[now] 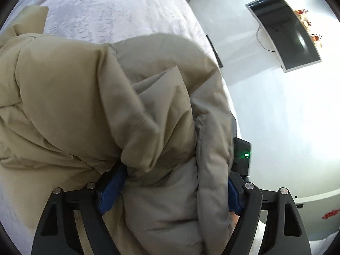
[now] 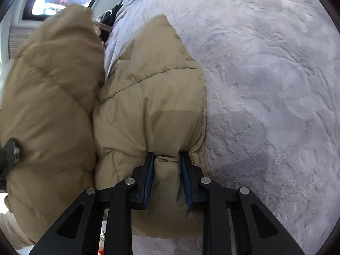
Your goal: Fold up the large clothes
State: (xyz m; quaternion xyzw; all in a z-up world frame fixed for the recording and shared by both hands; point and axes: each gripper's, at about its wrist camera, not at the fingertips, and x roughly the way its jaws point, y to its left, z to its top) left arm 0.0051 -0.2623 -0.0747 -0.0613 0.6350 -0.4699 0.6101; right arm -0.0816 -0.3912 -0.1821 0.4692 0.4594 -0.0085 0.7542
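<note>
Blue pads (image 2: 187,182) of the right hand-held gripper (image 2: 167,180) are pinching the beige puffer jacket (image 2: 148,106) on the bed (image 2: 265,85); left hand-held gripper (image 1: 170,191) is standing spread around it.

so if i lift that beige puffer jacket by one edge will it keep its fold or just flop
Probably flop: the puffer jacket drapes in soft rolls over the bedspread. It looks light for its bulk, quilted and puffy. The shell seems smooth, so it may slip; the right tongs bunch a thick pinch of it.
</note>
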